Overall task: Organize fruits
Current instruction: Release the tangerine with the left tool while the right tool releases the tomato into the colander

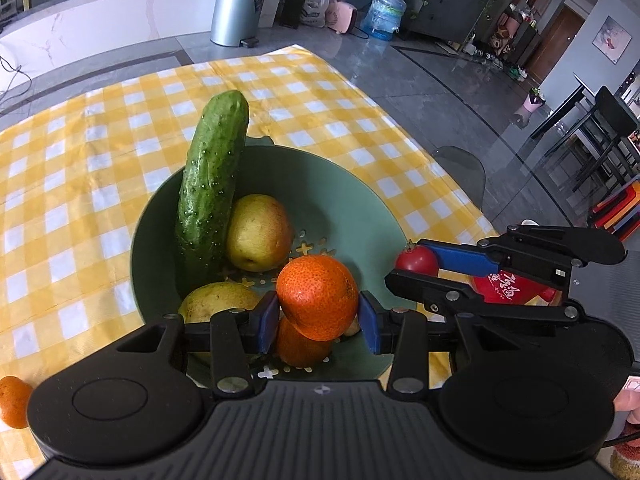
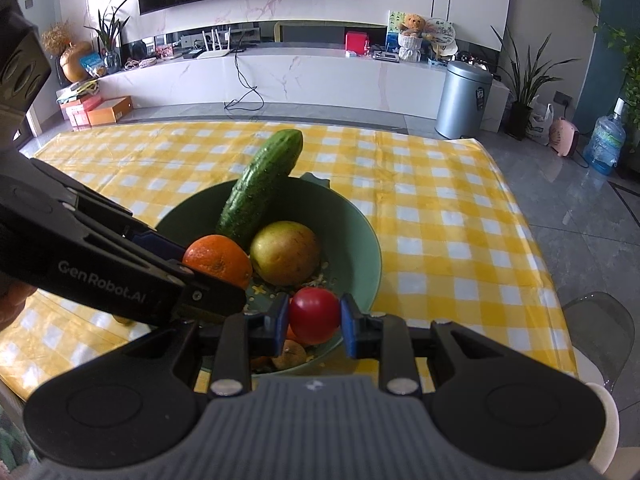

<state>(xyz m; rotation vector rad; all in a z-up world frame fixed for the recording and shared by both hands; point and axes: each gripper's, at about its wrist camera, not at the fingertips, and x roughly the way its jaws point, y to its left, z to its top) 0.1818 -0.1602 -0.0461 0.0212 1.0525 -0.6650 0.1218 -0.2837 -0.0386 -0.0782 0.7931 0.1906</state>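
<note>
A green colander bowl (image 1: 352,200) (image 2: 360,240) stands on the yellow checked tablecloth. In it lean a cucumber (image 1: 212,184) (image 2: 260,188), two yellow-green pears (image 1: 258,232) (image 1: 218,300) and another orange (image 1: 298,344). My left gripper (image 1: 319,316) is shut on an orange (image 1: 318,296) (image 2: 218,258) just above the bowl's near side. My right gripper (image 2: 314,320) is shut on a red tomato (image 2: 314,314) (image 1: 416,260) over the bowl's right rim. One pear (image 2: 286,258) shows in the right wrist view.
A loose orange (image 1: 14,400) lies on the cloth at the near left. A red package with white lettering (image 1: 508,288) sits behind my right gripper. The table's right edge (image 2: 532,240) drops to a grey floor, with a clear chair (image 2: 600,320) beside it.
</note>
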